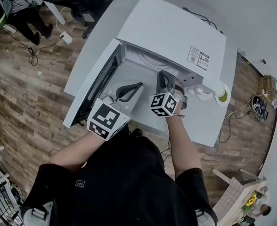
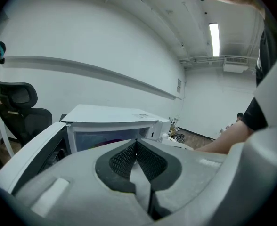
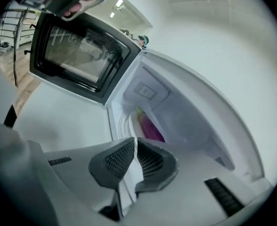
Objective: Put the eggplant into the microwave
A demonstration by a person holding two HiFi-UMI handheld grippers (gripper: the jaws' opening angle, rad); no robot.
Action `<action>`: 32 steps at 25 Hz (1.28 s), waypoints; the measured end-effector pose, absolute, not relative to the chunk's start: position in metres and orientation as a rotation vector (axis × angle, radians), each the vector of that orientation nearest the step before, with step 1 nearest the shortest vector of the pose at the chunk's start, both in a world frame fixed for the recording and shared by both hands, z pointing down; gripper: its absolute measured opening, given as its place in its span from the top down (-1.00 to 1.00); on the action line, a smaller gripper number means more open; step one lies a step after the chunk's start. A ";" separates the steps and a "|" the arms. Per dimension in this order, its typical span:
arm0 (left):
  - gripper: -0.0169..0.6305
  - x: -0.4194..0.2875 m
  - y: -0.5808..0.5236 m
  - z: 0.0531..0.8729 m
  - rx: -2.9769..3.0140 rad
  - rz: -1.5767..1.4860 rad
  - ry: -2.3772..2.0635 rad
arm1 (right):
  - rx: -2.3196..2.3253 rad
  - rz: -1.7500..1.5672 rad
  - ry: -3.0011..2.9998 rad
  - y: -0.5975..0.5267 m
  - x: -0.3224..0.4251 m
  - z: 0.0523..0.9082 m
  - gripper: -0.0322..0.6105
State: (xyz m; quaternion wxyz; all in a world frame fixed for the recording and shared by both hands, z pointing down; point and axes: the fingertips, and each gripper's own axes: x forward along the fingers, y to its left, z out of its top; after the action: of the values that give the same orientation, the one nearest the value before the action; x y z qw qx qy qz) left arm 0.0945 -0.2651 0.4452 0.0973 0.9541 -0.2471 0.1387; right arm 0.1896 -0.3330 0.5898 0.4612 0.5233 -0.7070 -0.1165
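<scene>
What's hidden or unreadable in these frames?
- Eggplant: in the right gripper view its lower end sits behind the right gripper. The head view doesn't show it, likely because the microwave top covers it.
- Microwave cavity, left gripper view: mostly blocked by the left gripper; only a purple smudge shows.
- Label on the microwave top, head view: too small to read.
- Green thing beside the microwave, head view: too small to identify.
</scene>
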 end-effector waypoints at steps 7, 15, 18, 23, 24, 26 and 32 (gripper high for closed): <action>0.92 0.106 -0.230 0.438 2.830 0.414 -0.729 | 1.278 -0.288 -1.829 -0.281 0.192 0.556 0.81; 0.92 0.094 -0.163 0.442 2.752 0.496 -0.844 | 1.291 -0.203 -2.013 -0.190 0.187 0.531 0.81; 0.92 0.093 -0.141 0.440 2.742 0.496 -0.875 | 1.294 -0.121 -2.090 -0.161 0.185 0.523 0.81; 0.92 0.088 -0.108 0.436 2.721 0.471 -0.893 | 1.299 0.073 -2.239 -0.113 0.175 0.508 0.81; 0.92 0.086 -0.104 0.436 2.716 0.466 -0.894 | 1.297 0.110 -2.275 -0.106 0.172 0.504 0.81; 0.92 0.084 -0.096 0.436 2.716 0.466 -0.885 | 1.293 0.178 -2.342 -0.091 0.166 0.499 0.81; 0.92 0.063 -0.084 0.431 2.717 0.446 -0.847 | 1.316 0.359 -2.399 -0.063 0.148 0.489 0.81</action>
State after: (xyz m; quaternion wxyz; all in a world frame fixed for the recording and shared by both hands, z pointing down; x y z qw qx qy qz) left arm 0.0625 -0.0839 0.4313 0.1299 0.9352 -0.2917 0.1534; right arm 0.1481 -0.0628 0.4887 0.1897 0.4683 -0.8535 0.1276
